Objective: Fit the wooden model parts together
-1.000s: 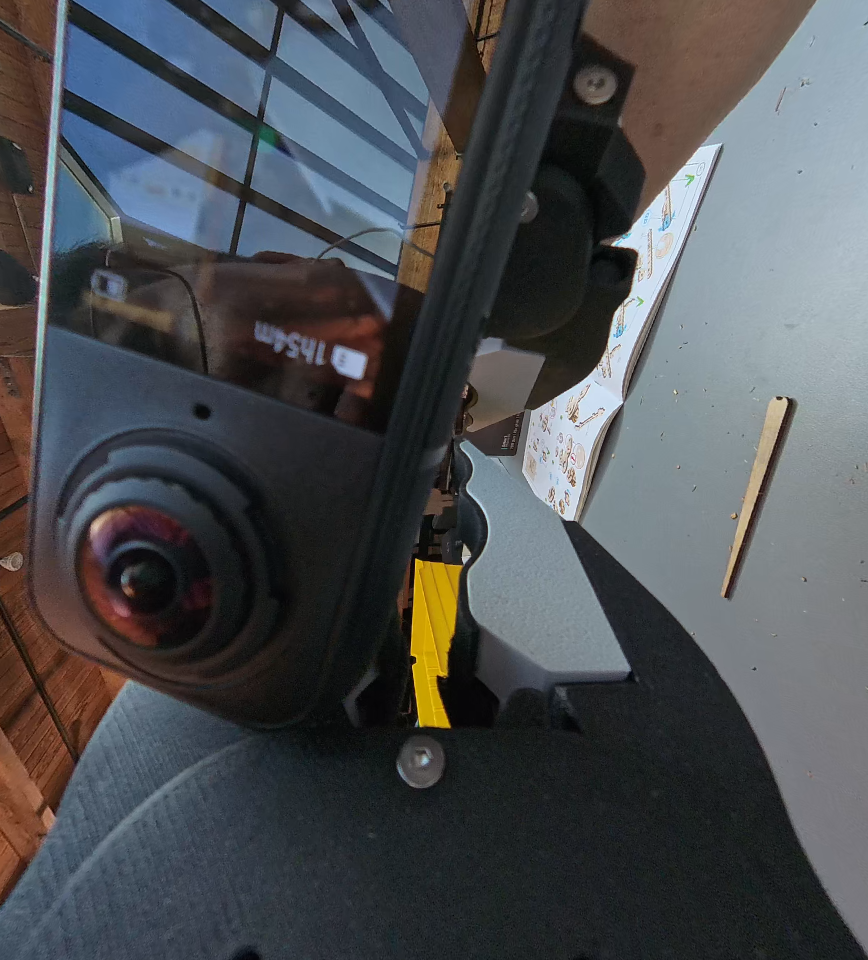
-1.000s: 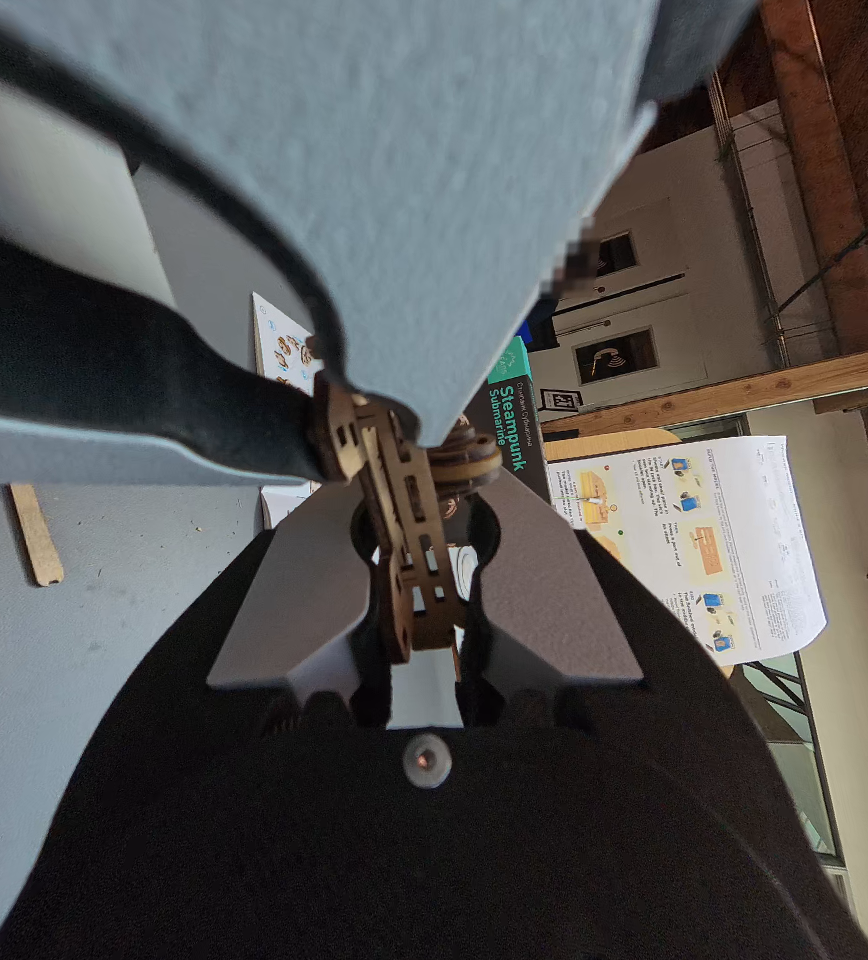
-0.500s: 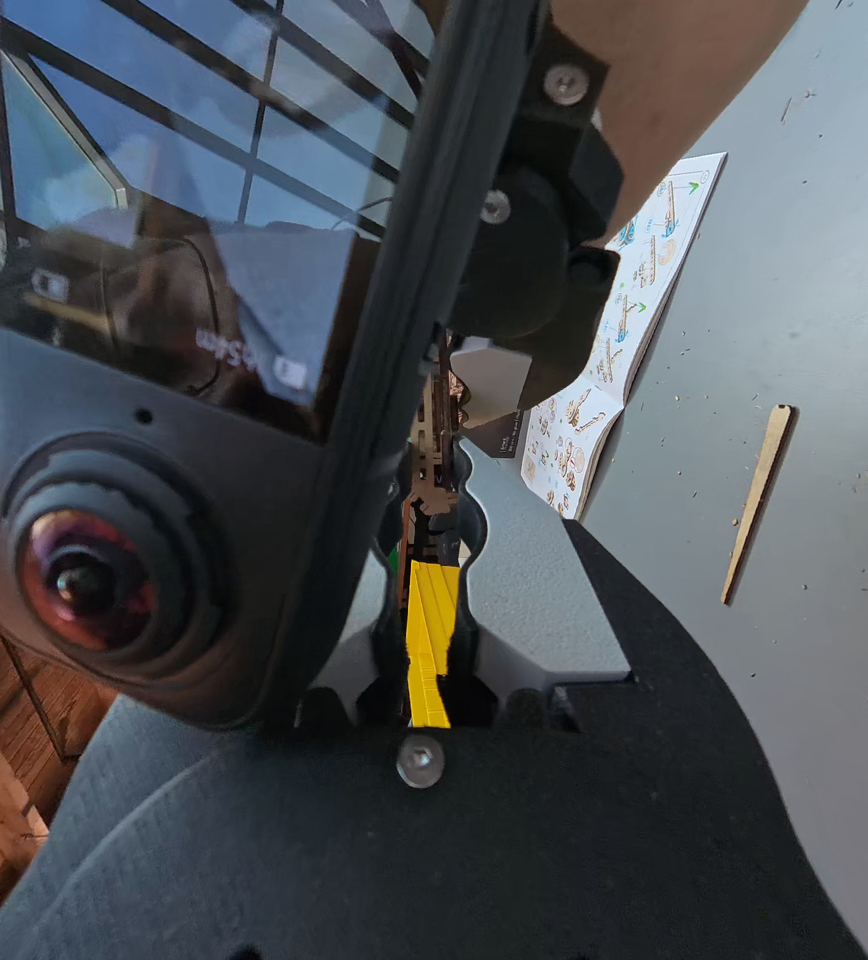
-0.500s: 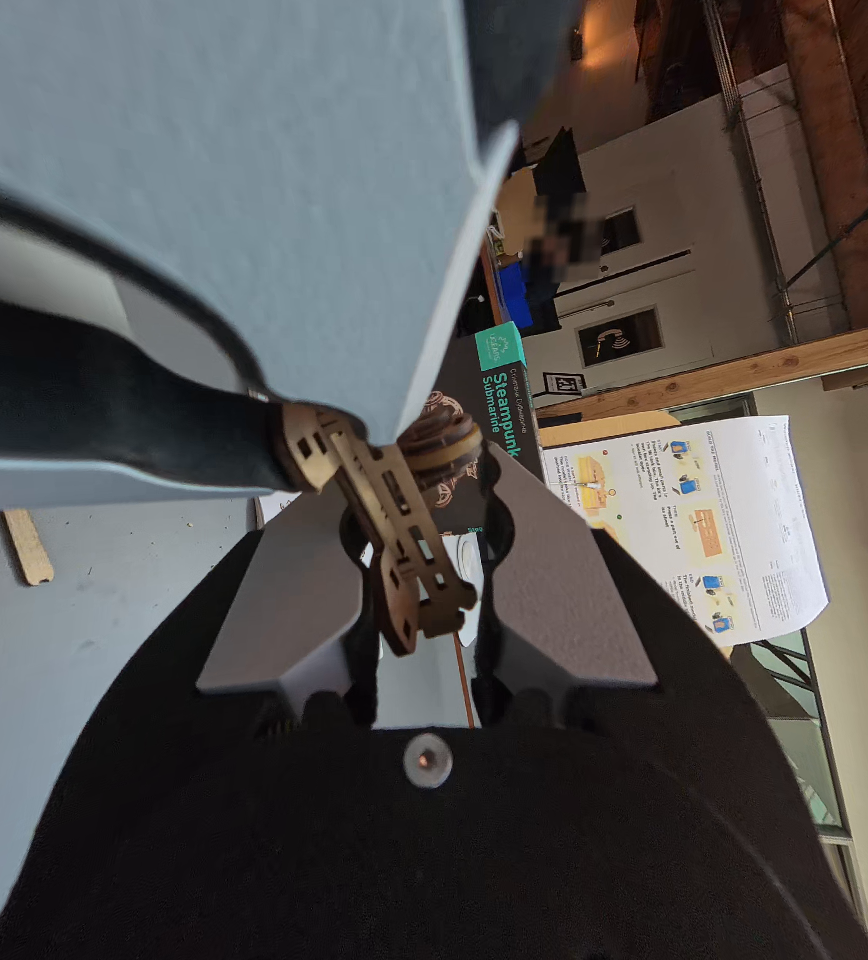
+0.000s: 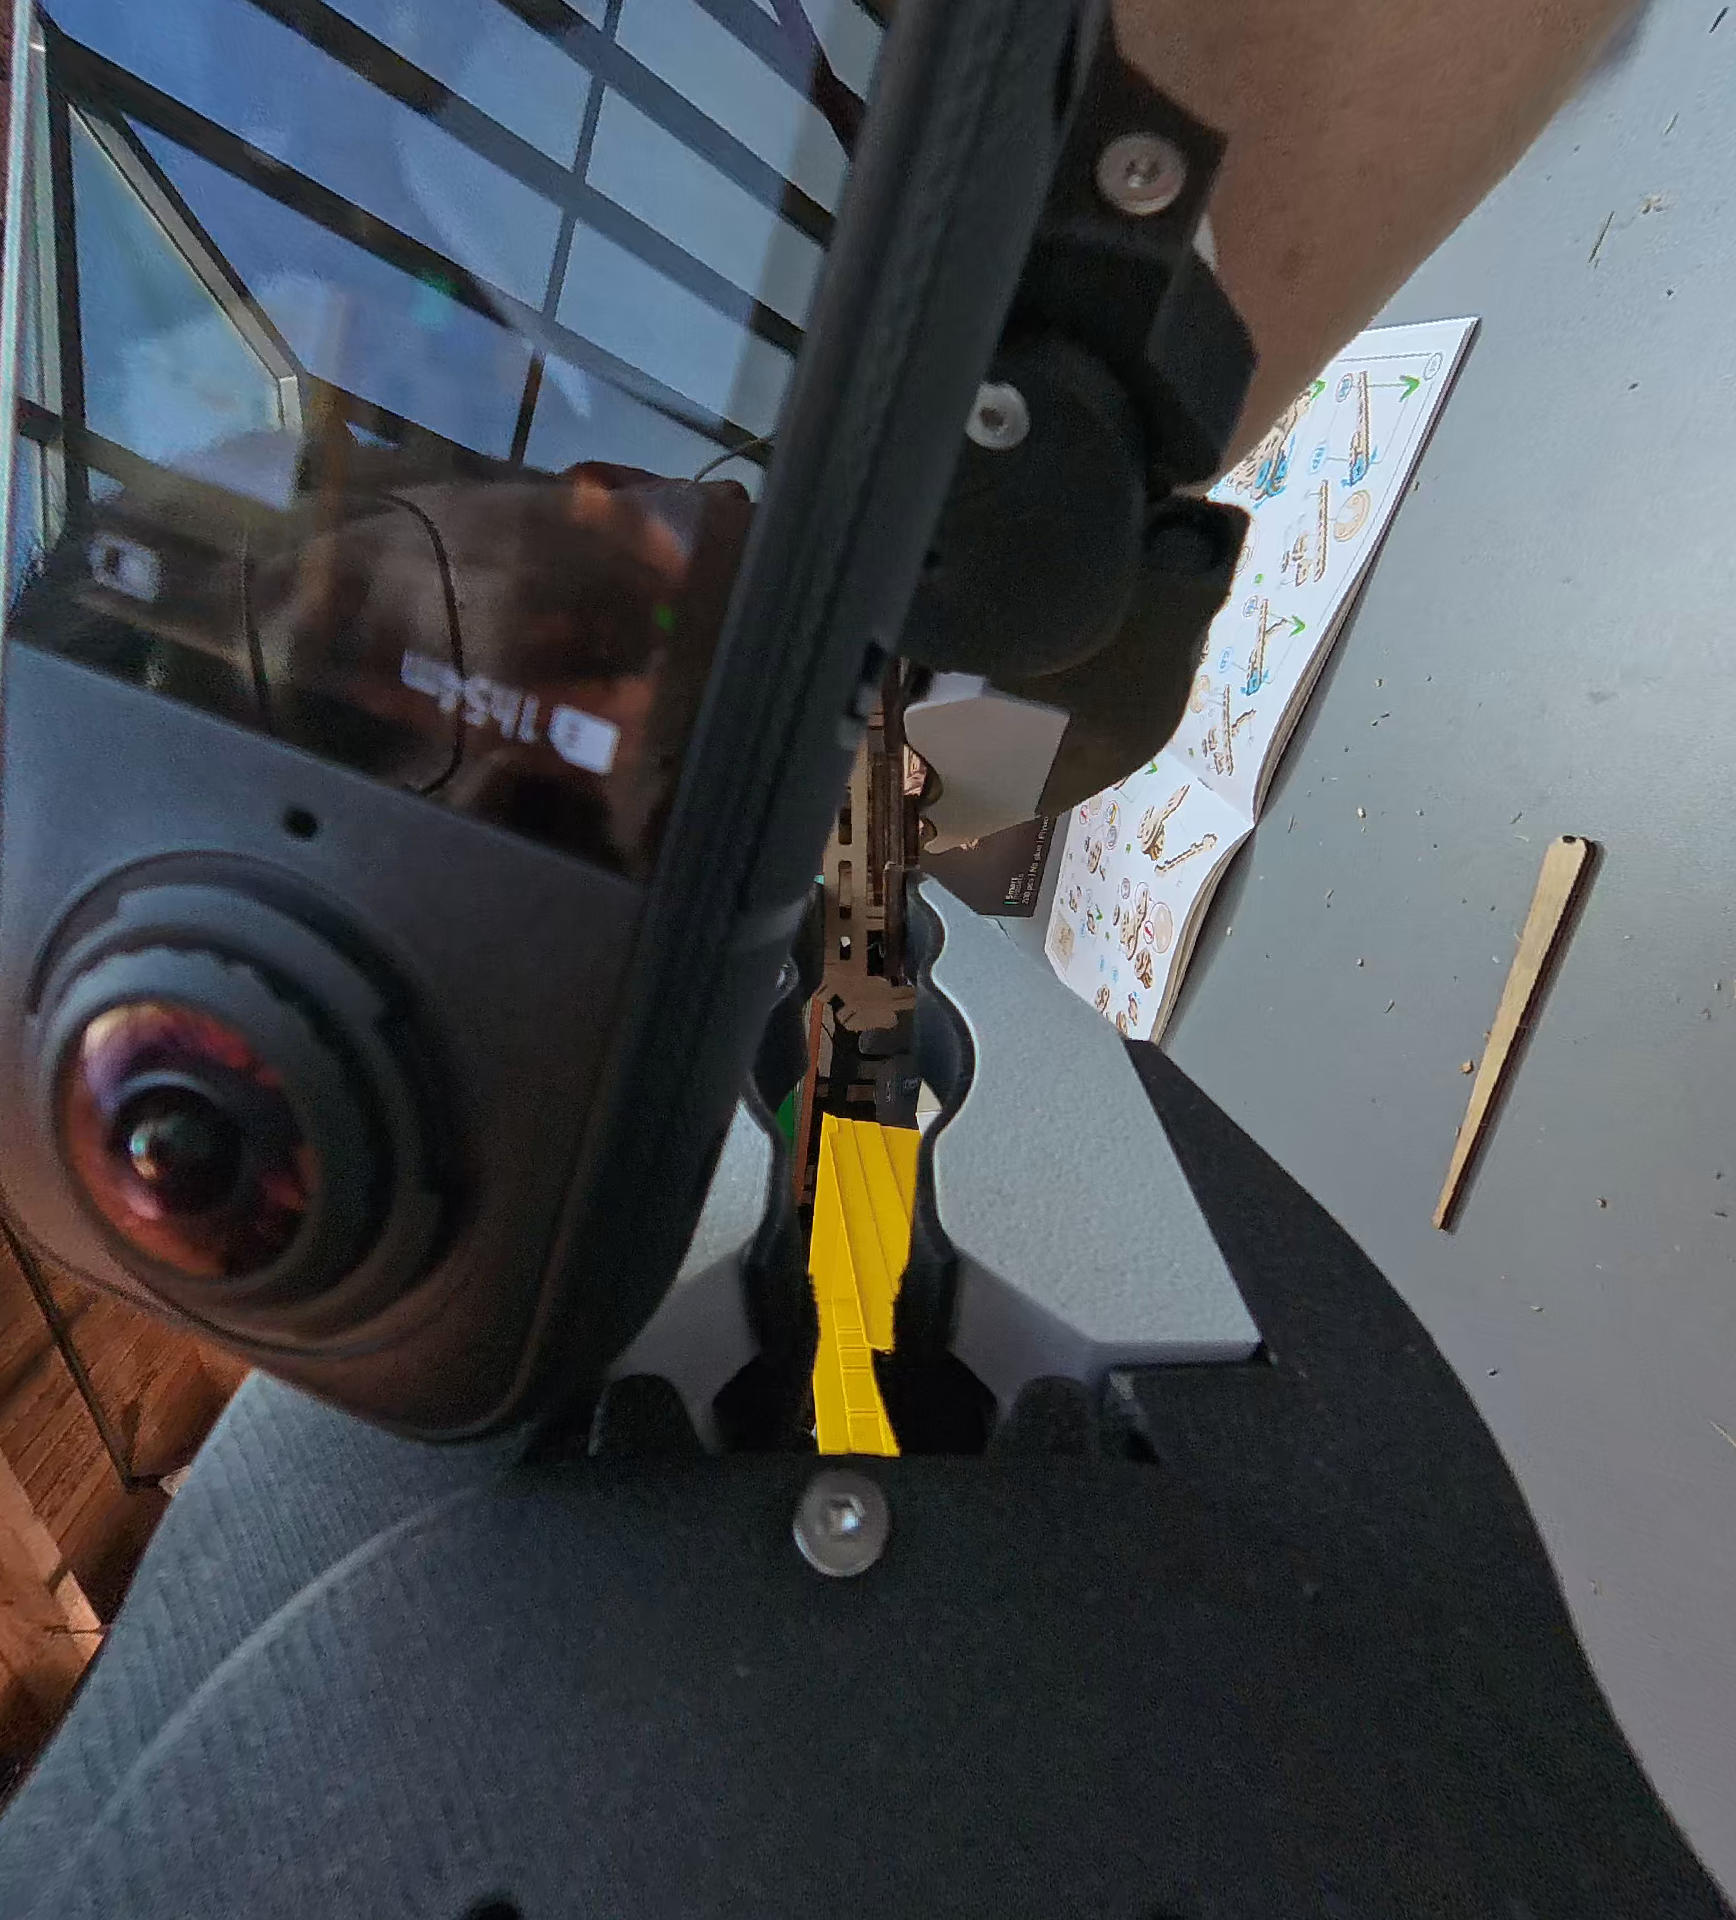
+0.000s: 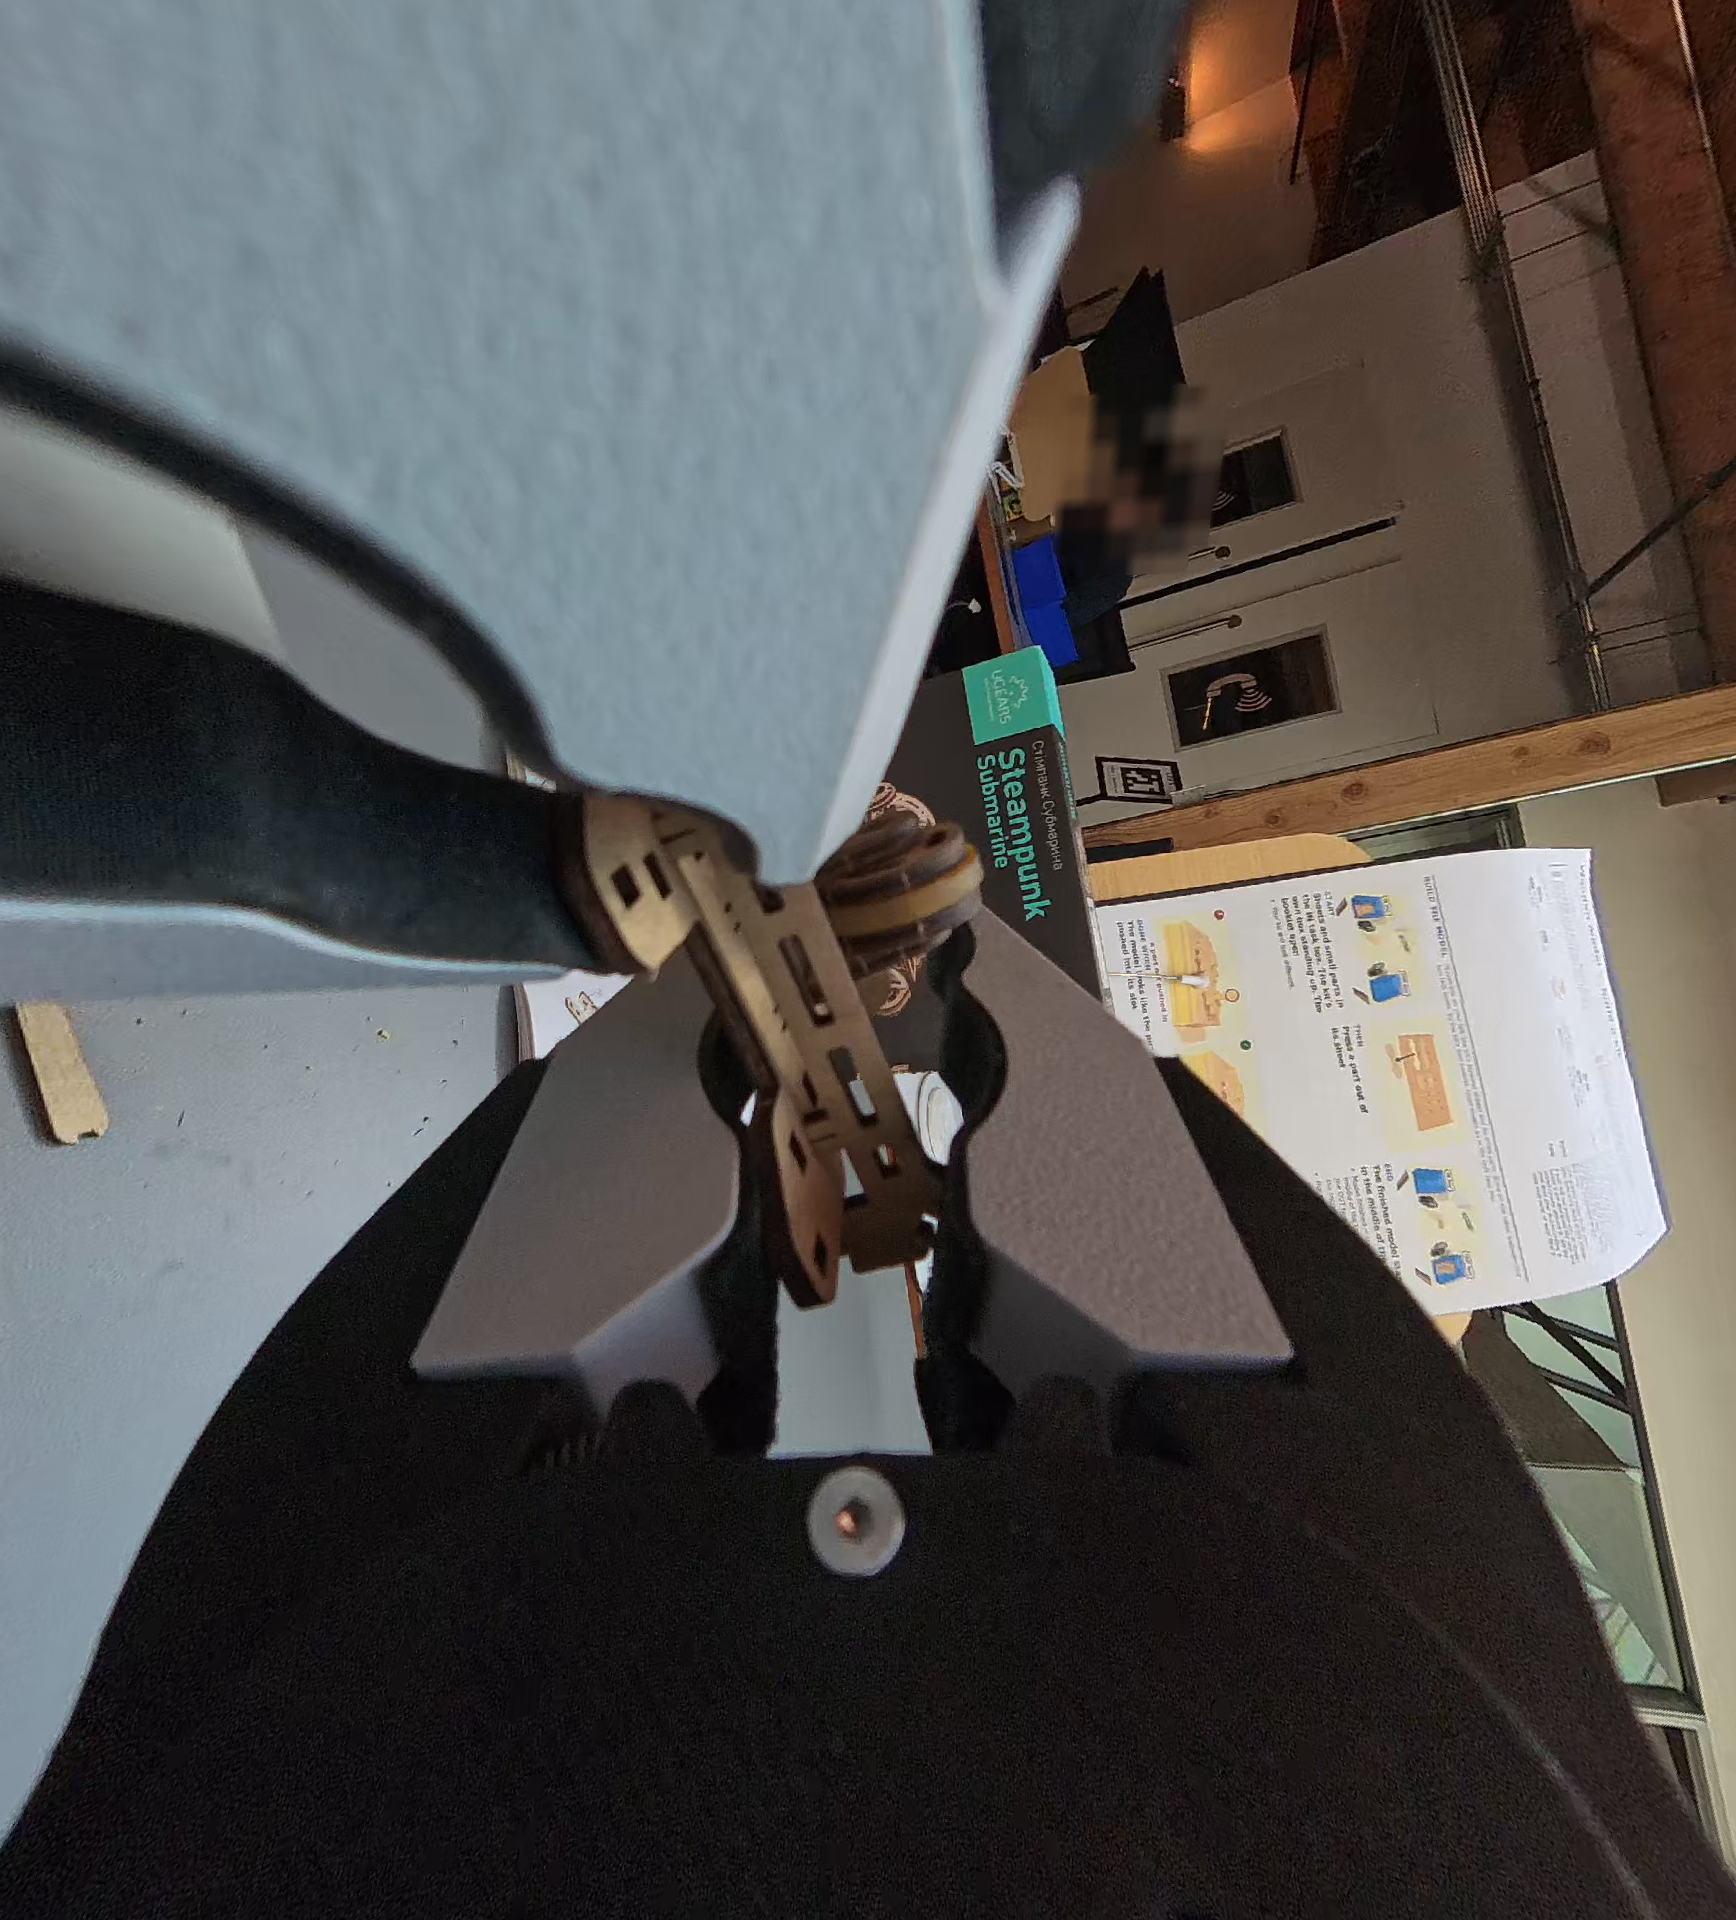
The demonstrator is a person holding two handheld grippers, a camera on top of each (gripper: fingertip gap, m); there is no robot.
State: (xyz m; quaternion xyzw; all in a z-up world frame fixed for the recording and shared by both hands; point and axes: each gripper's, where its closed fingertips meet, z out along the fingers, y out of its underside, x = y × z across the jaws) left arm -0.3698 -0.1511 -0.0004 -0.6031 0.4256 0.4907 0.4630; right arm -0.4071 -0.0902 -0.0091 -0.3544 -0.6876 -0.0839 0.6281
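Between my right gripper's (image 6: 848, 1049) fingers sat the wooden assembly (image 6: 822, 1081), a slotted flat frame with a stacked round piece (image 6: 900, 883) at its 12 o'clock end. Right jaws looked parted around it, with a gap on the 3 o'clock side; whether the 9 o'clock pad touched the wood I couldn't tell. Left gripper (image 6: 573, 883) came in from 9 o'clock and pinched the frame's far end, closed on it.

In the left wrist view the left gripper (image 5: 869, 997) had its jaws narrowed on the same wooden assembly (image 5: 869, 935), seen edge-on, with a yellow insert (image 5: 853, 1278) showing between the fingers lower down.

Risks, as I judged: the frame hung tilted across the right jaws, so closing could catch a corner and twist or snap the thin ply; with only one end gripped it could pivot, or the round piece could pop off.

Around: right gripper's camera (image 5: 324, 831) filled the left view from 9 to 12 o'clock and blocked most of the joint. Instruction booklet (image 5: 1259, 675) at 2 o'clock, loose wooden strip (image 5: 1513, 1029) at 3 o'clock on the grey table (image 5: 1622, 1455). Kit box (image 6: 999, 821) and a printed sheet (image 6: 1383, 1070) lay beyond the right jaws.
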